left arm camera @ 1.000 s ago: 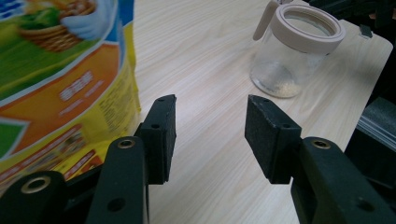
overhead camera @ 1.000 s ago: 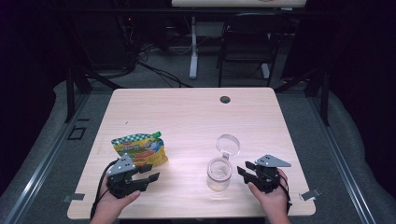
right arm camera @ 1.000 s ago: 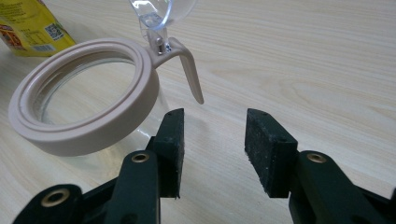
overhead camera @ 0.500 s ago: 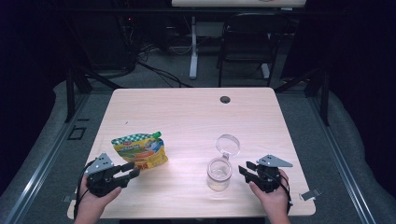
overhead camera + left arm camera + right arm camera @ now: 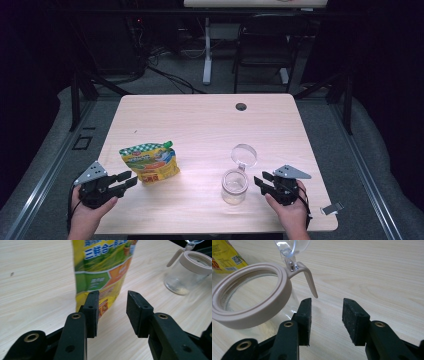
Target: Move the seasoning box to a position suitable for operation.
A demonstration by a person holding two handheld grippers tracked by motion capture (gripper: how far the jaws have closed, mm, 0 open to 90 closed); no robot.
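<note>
We see the left tool (image 5: 125, 181) half-open and empty, jaws having just narrowed, just short of the upright pouch (image 5: 149, 162), whose lower corner lies straight ahead.

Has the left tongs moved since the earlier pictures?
Yes. In the high view the left tongs has pulled back leftward from the yellow pouch, toward the table's left edge, its jaws closing on nothing.

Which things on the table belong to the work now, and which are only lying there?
In the job:
- pouch, just ahead of the open left gripper
- jar with its lid flipped open, beside the open right gripper

Lying about:
- nothing loose; the table has just a grommet
</note>
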